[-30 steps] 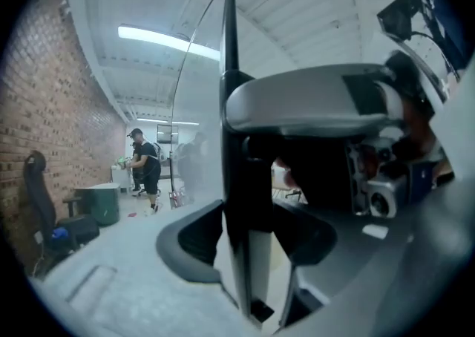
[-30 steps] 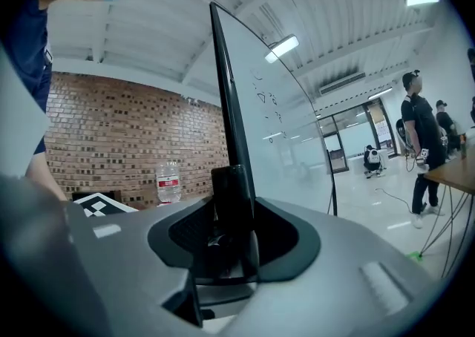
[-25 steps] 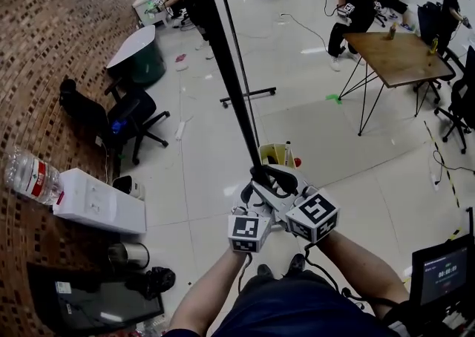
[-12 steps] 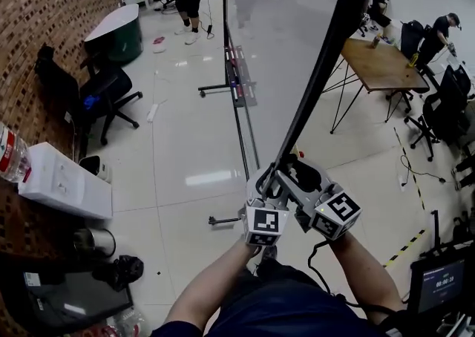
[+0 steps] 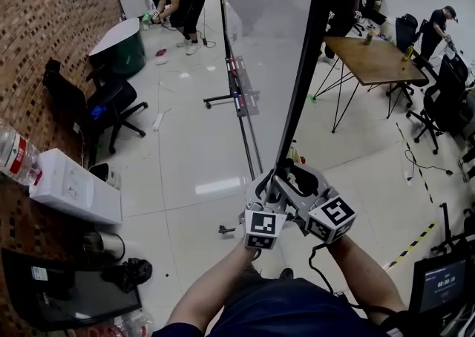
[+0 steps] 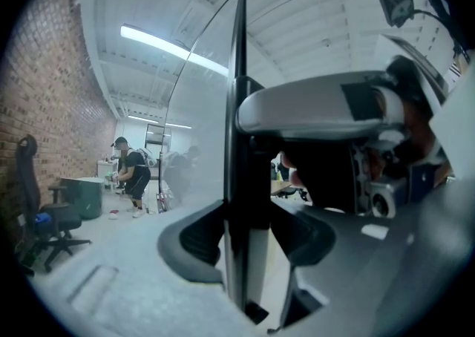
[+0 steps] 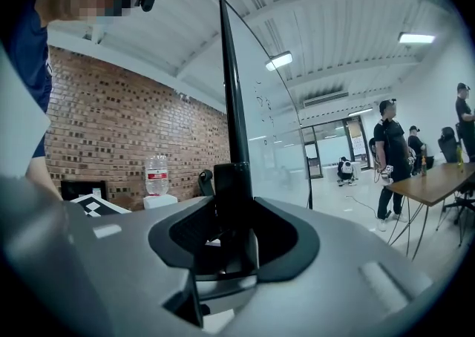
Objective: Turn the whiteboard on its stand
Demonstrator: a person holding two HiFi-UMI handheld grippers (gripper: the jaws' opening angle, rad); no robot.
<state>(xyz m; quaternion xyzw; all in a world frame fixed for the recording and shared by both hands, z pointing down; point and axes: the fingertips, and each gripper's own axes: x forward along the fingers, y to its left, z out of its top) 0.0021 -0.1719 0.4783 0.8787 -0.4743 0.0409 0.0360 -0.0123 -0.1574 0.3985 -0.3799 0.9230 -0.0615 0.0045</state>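
Left claw (image 5: 269,184) and right claw (image 5: 297,179) both pinch the whiteboard (image 5: 267,46) by its edge, so I judge the turn under way (board skewed on its stand (image 5: 239,98)), not finished.

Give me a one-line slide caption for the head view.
The left gripper and right gripper clamp the whiteboard by its dark side frame, with glossy floor below and a wooden table beyond.

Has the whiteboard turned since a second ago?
Yes. It was edge-on then. Now the whiteboard shows its pale face in the head view, and its dark edge has swung toward the wooden table.
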